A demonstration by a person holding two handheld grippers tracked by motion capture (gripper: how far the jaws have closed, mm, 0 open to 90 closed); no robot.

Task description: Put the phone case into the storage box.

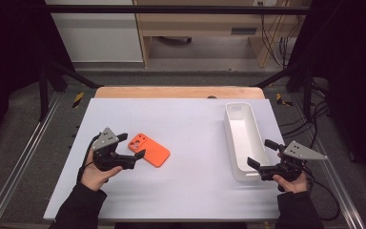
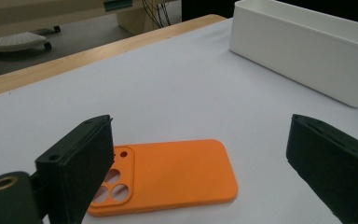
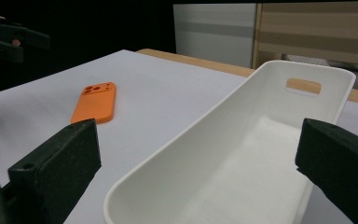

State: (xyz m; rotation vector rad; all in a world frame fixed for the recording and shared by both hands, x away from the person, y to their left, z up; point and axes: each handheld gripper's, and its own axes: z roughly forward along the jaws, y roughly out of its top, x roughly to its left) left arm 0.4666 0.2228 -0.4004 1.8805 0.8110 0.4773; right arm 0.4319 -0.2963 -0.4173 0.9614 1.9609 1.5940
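Your left gripper [image 1: 132,147] hangs wide beside the orange phone case [image 1: 149,150], which lies flat on the counter [image 1: 186,191], nothing between the jaws. Straddle its long edges squarely before closing. Your right gripper [image 1: 262,153], also wide, brackets the white tray [image 1: 244,138].

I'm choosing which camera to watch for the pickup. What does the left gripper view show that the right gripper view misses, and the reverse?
Left gripper view alone: the left gripper, jaws open, straddling the orange phone case up close, and the white bin's outer wall. Right gripper view alone: the bin's empty inside, its handle slot, and the right gripper, open around the near end. Both show the case lying flat on the white table, untouched.
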